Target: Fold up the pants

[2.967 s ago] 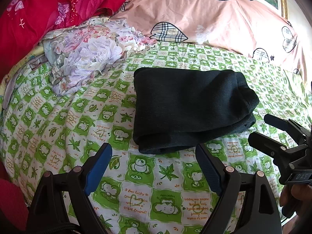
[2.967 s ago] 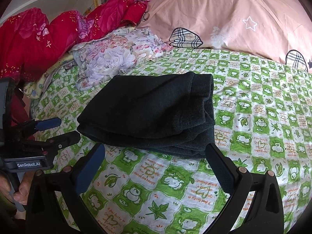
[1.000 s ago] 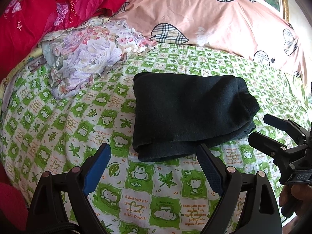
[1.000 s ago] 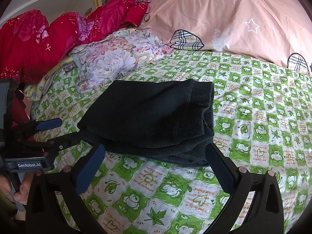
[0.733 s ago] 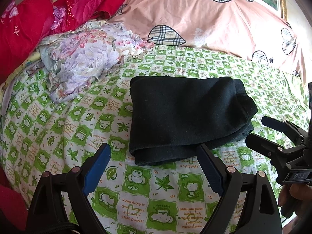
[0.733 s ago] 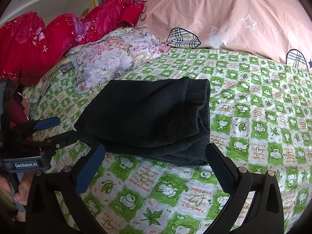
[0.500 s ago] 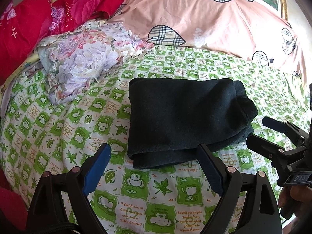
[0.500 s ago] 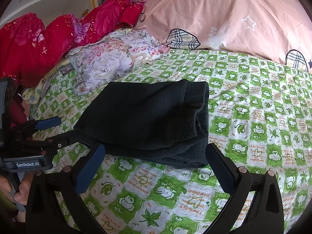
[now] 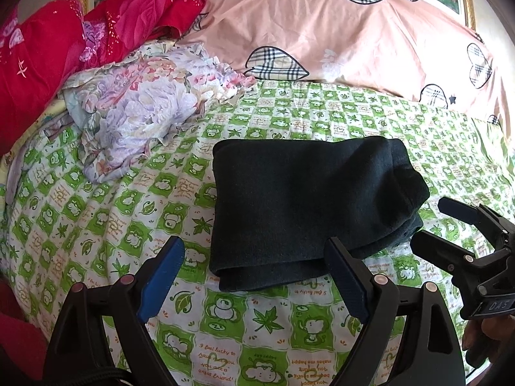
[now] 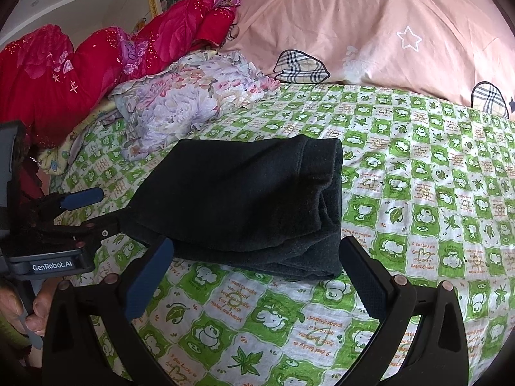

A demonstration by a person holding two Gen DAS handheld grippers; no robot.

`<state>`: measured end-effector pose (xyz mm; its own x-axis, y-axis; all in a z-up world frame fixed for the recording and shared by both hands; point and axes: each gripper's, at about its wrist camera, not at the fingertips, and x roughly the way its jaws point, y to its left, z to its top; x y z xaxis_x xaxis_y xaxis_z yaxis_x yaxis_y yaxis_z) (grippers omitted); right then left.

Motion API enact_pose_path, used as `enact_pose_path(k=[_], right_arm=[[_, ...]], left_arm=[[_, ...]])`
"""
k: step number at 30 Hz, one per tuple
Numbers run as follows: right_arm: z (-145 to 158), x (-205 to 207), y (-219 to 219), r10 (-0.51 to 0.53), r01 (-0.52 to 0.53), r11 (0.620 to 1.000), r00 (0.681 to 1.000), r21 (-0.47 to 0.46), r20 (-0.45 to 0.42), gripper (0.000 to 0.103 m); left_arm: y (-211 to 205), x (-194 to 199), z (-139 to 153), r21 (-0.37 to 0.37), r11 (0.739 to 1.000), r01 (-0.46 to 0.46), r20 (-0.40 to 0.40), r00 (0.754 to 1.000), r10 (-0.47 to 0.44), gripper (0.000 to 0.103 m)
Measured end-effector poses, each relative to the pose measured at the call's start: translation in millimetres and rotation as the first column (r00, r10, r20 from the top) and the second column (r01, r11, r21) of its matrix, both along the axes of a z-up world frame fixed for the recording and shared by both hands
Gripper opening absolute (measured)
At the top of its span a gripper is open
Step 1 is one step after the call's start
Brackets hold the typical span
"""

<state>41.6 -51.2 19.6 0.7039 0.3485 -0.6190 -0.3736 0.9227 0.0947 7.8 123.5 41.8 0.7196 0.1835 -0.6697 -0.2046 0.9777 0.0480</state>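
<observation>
The pants (image 9: 309, 206) lay folded in a thick dark bundle on the bed (image 9: 251, 315), just ahead of both claws. The left claw (image 9: 254, 273) and the right claw (image 10: 257, 276) hung wide open, empty, having drifted slightly over the last seconds without touching cloth; folding looked finished.

Black gripper frames, blue-padded fingers (image 9: 161, 276), "GenRobot.AI" label (image 10: 51, 266)

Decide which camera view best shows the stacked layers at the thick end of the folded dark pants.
The right wrist view: the folded dark pants turn their thick end toward it, layers visibly stacked. The left wrist view shows mostly the flat top, with that end foreshortened at the right.
</observation>
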Motion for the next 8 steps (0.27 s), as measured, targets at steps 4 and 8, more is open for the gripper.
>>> enact_pose_path(k=[4, 8], right_arm=[[1.2, -0.6, -1.5, -0.001, 0.001, 1.0, 1.0, 0.005, 0.002, 0.102], [1.9, -1.4, -0.6, -0.002, 0.002, 1.0, 1.0, 0.006, 0.002, 0.102]], left_arm=[[0.1, 0.4, 0.2, -0.01, 1.0, 0.0, -0.008, 1.0, 0.0, 0.089], [0.3, 1.6, 0.9, -0.003, 1.0, -0.001, -0.01, 1.0, 0.001, 0.089]])
